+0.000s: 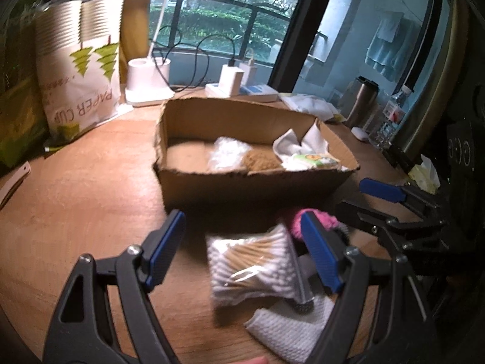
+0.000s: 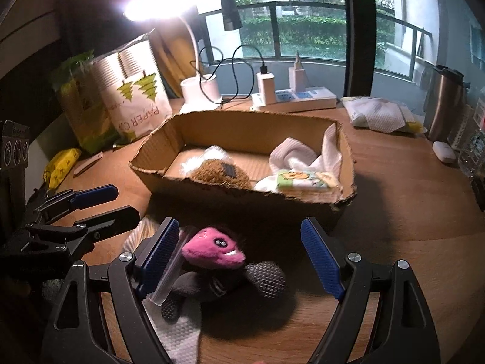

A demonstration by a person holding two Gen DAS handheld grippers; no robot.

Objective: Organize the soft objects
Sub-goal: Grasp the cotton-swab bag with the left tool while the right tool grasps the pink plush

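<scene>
A torn cardboard box [image 1: 242,188] [image 2: 242,200] stands mid-table. It holds a clear bag [image 1: 225,151], a brown plush [image 2: 218,174], a white cloth [image 2: 300,153] and a tissue pack [image 2: 306,180]. In front of it lie a bag of cotton swabs [image 1: 254,264], a white cloth [image 1: 288,330] and a pink-and-grey plush toy [image 2: 218,253]. My left gripper [image 1: 242,251] is open, its jaws either side of the swab bag, just above it. My right gripper [image 2: 239,257] is open around the plush toy, not touching it.
A paper-cup bag [image 1: 81,66] and green packs stand at the left. A lamp base [image 1: 148,82], power strip [image 2: 294,97] and cables line the window side. A steel flask [image 2: 445,103], tissues [image 2: 379,112] and bottles sit at the right.
</scene>
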